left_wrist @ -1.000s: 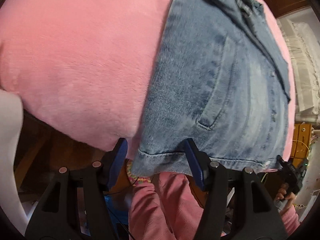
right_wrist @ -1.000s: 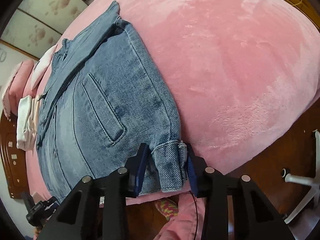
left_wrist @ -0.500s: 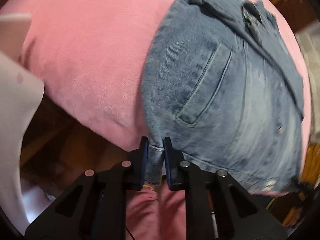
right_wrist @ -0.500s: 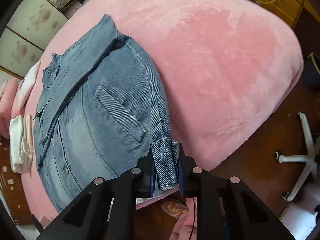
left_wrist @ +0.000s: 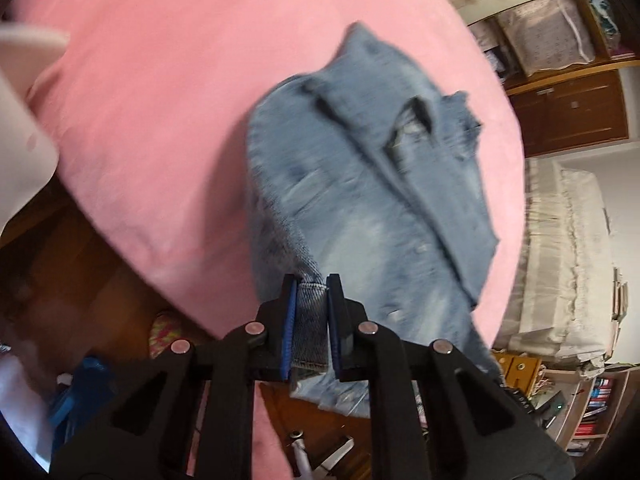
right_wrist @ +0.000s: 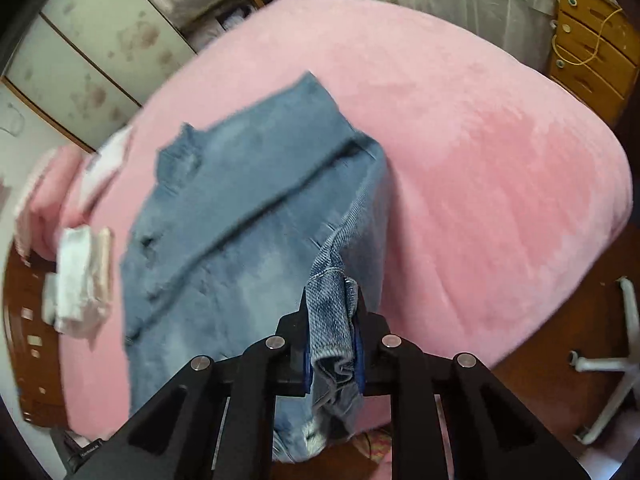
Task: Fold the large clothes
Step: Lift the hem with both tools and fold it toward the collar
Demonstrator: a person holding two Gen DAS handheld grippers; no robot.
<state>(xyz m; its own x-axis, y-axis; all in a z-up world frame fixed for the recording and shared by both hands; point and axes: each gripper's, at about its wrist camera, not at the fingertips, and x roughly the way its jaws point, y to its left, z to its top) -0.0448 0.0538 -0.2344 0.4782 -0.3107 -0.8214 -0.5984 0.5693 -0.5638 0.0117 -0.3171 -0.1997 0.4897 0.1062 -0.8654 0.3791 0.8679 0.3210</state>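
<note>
Faded denim jacket (left_wrist: 360, 200), plush bedspread (left_wrist: 160, 100)

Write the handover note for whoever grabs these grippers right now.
Left gripper: jaws shut on the jacket hem corner.
Right gripper: jaws shut on the other hem corner of the jacket.
Jacket: denim, front up on the pink bed, collar end away from you, hem end lifted off the bed edge.
Done: both bottom corners gripped and raised.
Left: probably carry the hem toward the collar to fold in half, lay flat, release.
</note>
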